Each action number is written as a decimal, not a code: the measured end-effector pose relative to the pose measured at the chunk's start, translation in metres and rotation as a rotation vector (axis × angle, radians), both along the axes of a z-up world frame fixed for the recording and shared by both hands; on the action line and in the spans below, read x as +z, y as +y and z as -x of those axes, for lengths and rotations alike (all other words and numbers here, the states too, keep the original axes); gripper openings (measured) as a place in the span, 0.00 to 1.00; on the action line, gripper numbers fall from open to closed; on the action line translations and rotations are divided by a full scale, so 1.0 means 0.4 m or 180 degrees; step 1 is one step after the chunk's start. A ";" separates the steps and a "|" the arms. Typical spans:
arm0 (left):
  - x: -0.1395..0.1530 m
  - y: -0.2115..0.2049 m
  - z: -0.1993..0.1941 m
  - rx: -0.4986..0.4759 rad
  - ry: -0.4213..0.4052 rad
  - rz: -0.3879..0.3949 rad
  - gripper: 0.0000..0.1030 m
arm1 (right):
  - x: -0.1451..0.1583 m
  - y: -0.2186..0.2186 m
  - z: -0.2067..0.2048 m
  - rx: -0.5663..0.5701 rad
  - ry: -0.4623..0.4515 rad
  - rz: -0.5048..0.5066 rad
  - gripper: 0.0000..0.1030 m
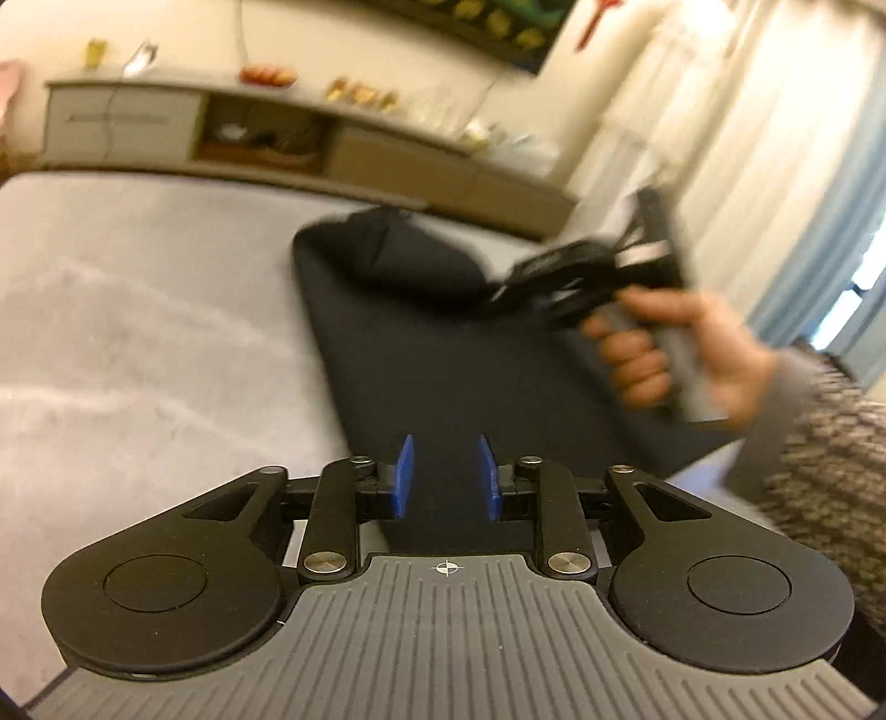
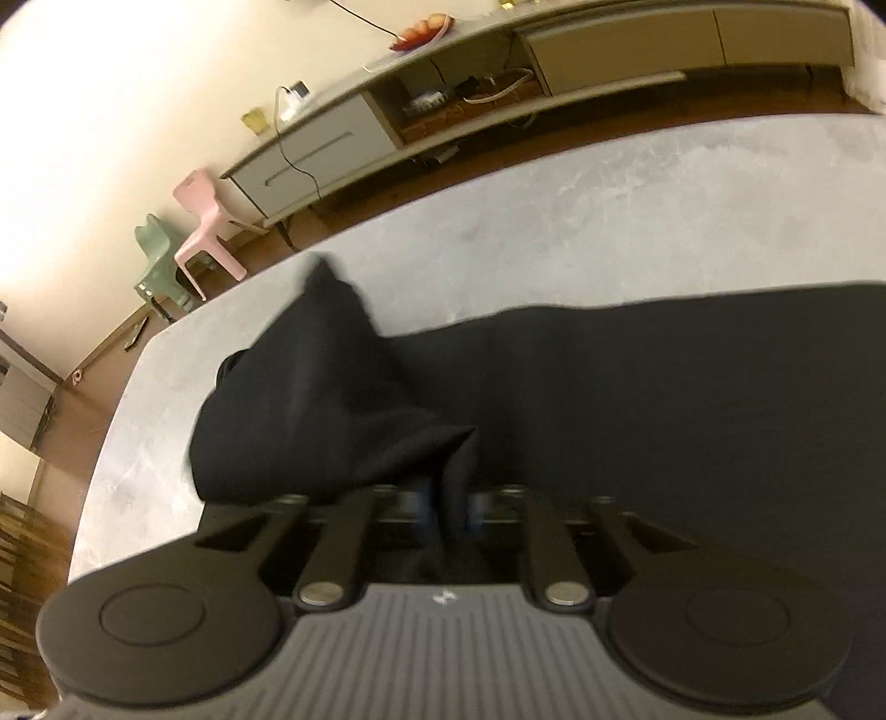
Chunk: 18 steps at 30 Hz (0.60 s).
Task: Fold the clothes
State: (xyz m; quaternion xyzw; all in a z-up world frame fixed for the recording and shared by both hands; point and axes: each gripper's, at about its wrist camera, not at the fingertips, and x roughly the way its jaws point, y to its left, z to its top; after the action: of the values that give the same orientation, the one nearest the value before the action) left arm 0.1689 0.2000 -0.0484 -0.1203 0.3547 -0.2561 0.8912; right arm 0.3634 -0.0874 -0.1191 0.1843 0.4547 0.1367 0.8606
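Your left gripper (image 1: 444,476) jaws slightly apart, empty, over the smooth black garment (image 1: 443,343), your right gripper (image 2: 446,507) blurred, fabric bunched between its jaws, grip unclear, soft grey bed cover (image 1: 138,310).

This is a room in a home, a bedroom or living room. A wide surface under a pale grey plush cover (image 2: 609,188), like a bed, fills the foreground. Beyond it a long low beige sideboard with drawers and open shelves (image 2: 554,61) runs along the cream wall, a plate of fruit (image 2: 423,30) on its top and cables trailing from it. Left of the sideboard, on the brown wooden floor (image 2: 83,410), stand a small pink plastic chair (image 2: 202,221) and a small green plastic chair (image 2: 158,260). Right of the sideboard hang white and blue floor-length curtains (image 1: 775,166).
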 end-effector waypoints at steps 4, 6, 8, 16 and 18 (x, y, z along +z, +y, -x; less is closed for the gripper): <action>-0.049 -0.039 -0.061 0.0002 0.0185 -0.0076 0.33 | 0.043 0.062 0.056 0.0349 -0.0553 0.0646 0.49; -0.070 -0.068 -0.086 -0.0009 0.0265 -0.0158 0.30 | 0.053 0.098 0.072 0.0591 -0.0792 0.0959 0.50; -0.081 -0.096 -0.077 0.0029 0.0274 -0.0294 0.05 | 0.045 0.106 0.060 0.0706 -0.0784 0.1048 0.39; -0.080 0.004 -0.015 0.0245 0.0314 -0.0382 0.00 | 0.003 0.008 0.059 0.0446 0.0083 -0.0432 0.06; -0.075 0.044 0.000 0.0305 0.0303 -0.0330 0.00 | 0.002 0.019 0.079 0.0518 0.0151 -0.0464 0.06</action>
State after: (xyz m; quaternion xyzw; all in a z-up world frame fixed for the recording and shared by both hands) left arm 0.1689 0.2176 -0.0783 -0.1029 0.4033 -0.1884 0.8895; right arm 0.3318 -0.0796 -0.1185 0.2120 0.4772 0.2344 0.8200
